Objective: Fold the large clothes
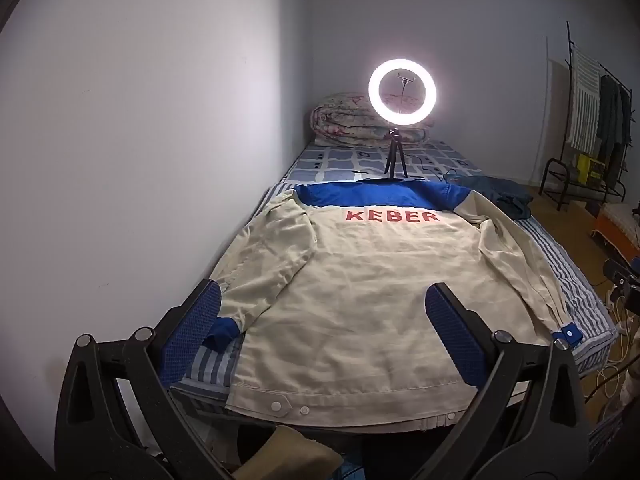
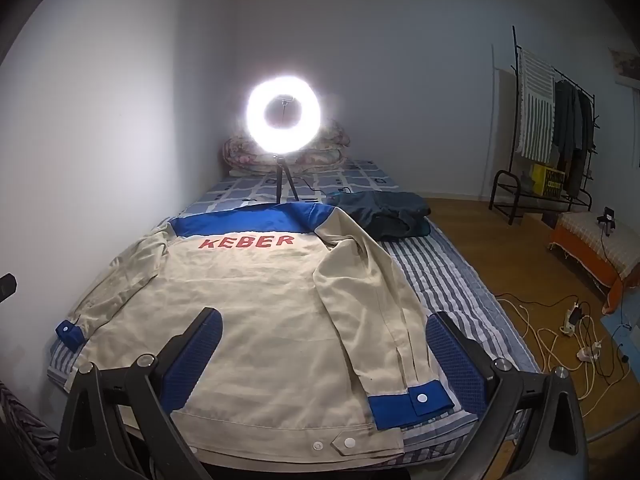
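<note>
Beige cotton work jacket point(image 1: 360, 300) with blue yoke and red "KEBER" lettering lies back-up, spread flat on the striped bed point(image 2: 452, 292) — sleeves angled down along both sides. Left gripper point(image 1: 324, 312) hovers above the hem, jaws spread fully, nothing between them. Right gripper point(image 2: 324, 336) likewise wide apart and empty. Lit ring light point(image 1: 402, 90) stands beyond the collar.

A beige jacket point(image 1: 360, 300) with blue yoke and cuffs lies spread back-up on the bed point(image 2: 452, 280), filling mid-frame.
</note>
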`<state>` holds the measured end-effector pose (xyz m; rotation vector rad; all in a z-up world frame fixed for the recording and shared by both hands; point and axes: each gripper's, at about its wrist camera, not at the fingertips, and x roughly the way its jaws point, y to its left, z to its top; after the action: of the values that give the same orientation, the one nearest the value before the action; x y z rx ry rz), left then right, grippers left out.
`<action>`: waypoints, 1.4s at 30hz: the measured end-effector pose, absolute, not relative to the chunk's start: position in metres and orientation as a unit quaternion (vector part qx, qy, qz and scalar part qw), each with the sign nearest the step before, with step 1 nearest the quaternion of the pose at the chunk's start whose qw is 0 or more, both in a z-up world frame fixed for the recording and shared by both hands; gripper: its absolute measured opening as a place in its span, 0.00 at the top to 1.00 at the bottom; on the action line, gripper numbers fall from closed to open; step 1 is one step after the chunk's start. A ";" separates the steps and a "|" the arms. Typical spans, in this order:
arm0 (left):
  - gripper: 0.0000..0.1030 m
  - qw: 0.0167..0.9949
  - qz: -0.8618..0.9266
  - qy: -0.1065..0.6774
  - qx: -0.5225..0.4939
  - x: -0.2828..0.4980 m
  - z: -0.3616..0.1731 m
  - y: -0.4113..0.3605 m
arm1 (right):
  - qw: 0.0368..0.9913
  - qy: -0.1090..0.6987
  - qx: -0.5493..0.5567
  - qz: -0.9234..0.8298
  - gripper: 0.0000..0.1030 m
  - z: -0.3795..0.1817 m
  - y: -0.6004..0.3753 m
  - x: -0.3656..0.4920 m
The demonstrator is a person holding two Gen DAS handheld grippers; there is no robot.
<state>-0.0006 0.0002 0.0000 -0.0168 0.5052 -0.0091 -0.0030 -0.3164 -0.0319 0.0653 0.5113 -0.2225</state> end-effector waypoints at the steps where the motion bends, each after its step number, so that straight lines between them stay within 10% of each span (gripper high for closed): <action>1: 0.00 0.968 -0.002 0.253 -0.009 0.000 0.000 0.000 | 0.960 0.254 0.031 -0.110 0.00 -0.032 -0.316 -0.003; 42: 0.00 0.966 -0.003 0.259 -0.004 -0.002 0.000 0.000 | 0.968 0.227 0.010 -0.111 0.00 -0.028 -0.304 -0.008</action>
<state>-0.0019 0.0005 0.0000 -0.0071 0.5245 -0.0065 -0.0079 -0.3044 -0.0276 0.0202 0.4587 -0.2238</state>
